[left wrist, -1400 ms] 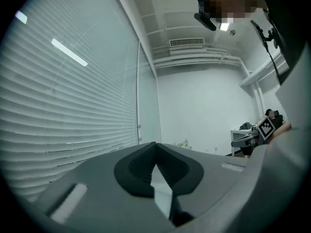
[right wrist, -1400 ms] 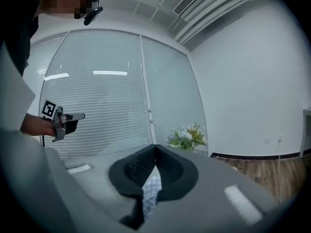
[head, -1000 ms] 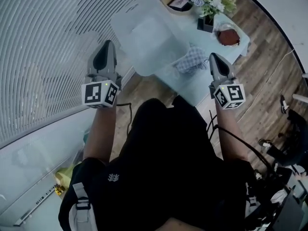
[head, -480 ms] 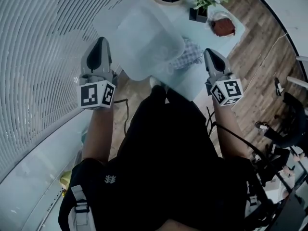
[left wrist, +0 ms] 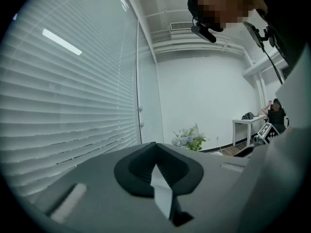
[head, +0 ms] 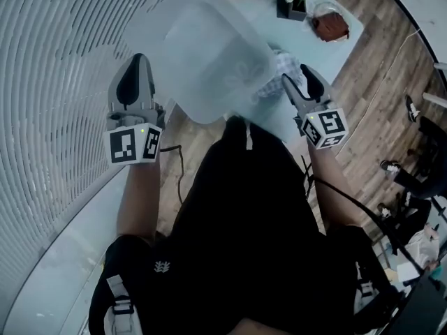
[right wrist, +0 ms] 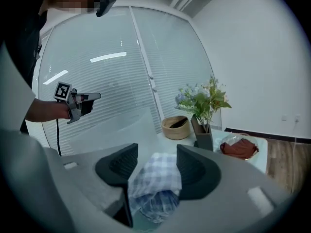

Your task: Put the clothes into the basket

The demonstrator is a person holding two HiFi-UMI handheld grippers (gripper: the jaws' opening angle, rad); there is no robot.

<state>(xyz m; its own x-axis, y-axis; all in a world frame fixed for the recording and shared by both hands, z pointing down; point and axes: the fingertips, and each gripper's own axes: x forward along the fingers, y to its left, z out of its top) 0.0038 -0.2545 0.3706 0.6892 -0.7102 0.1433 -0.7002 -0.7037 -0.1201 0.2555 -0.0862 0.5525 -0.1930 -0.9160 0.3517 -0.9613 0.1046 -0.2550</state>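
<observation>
Nearest us, our left claw (left wrist: pixel 155 152) has its jaws pressed together on nothing and hangs off by the blinds (left wrist: pixel 73 96), so it is spare. Our right claw (right wrist: pixel 157 152) has just been opening. Its jaws stand apart with the checked cloth (right wrist: pixel 155 186) showing between them, not yet pinched. We would push in until the crumpled folds sit deep between the pads, then close on a thick bunch rather than one loose edge, so nothing trails. The cloth lies on the pale surface (head: pixel 279 121) just beside the clear basket (head: pixel 209 61), so our lift should clear its rim. Beyond stands the flower vase (right wrist: pixel 201 106), and we should keep our swing away from it.
</observation>
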